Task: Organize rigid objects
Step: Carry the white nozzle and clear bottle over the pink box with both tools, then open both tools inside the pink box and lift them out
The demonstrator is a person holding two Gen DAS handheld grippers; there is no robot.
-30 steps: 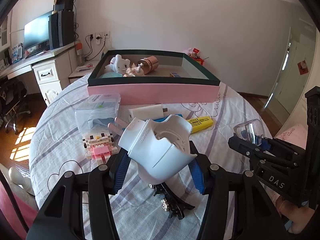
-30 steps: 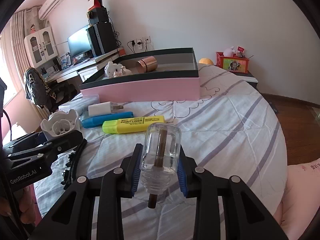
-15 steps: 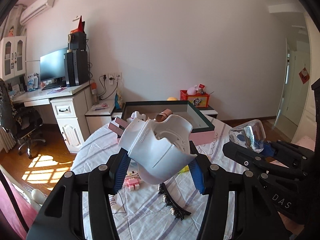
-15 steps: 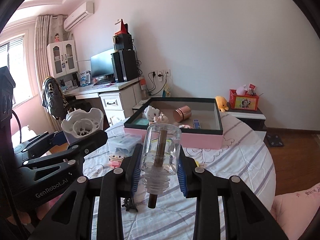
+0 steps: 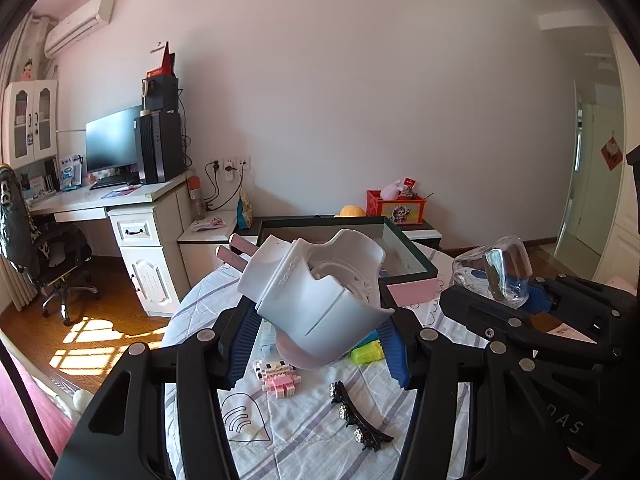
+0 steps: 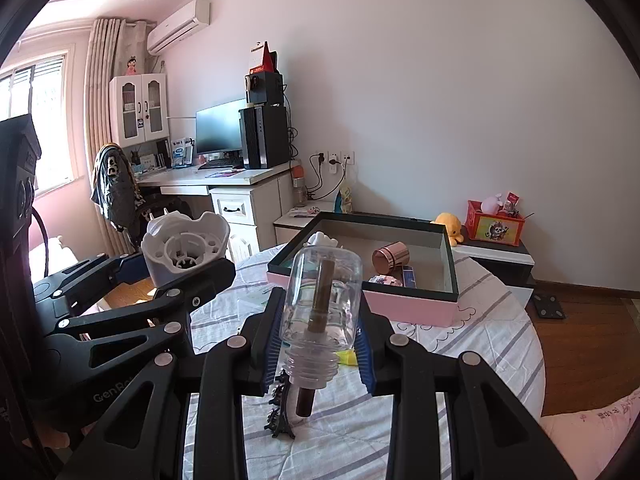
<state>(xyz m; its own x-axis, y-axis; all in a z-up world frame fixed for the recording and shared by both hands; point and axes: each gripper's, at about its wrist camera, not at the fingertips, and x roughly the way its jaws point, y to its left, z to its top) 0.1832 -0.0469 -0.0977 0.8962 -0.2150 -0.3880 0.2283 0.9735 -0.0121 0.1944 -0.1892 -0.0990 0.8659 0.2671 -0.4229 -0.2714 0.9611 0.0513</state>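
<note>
The right view alone shows inside the tray [image 6: 450, 276]: a copper cup [image 6: 390, 258] and small bits. The left hand-held gripper [image 5: 316, 340] is clamped on a white plastic holder [image 5: 320, 296]; the right hand-held gripper [image 6: 318, 344] is clamped on a glass bottle [image 6: 324, 300], the tray at 12 o'clock on the bed [image 6: 480, 344].

White holder [image 5: 316, 300]: matt moulded plastic. Bottle [image 6: 322, 300]: clear, glossy, ribbed neck. Beyond them, box [image 6: 416, 304] holds shiny copper-toned metal cup [image 6: 390, 258]. Tablecloth [image 6: 480, 332]: striped cloth.
</note>
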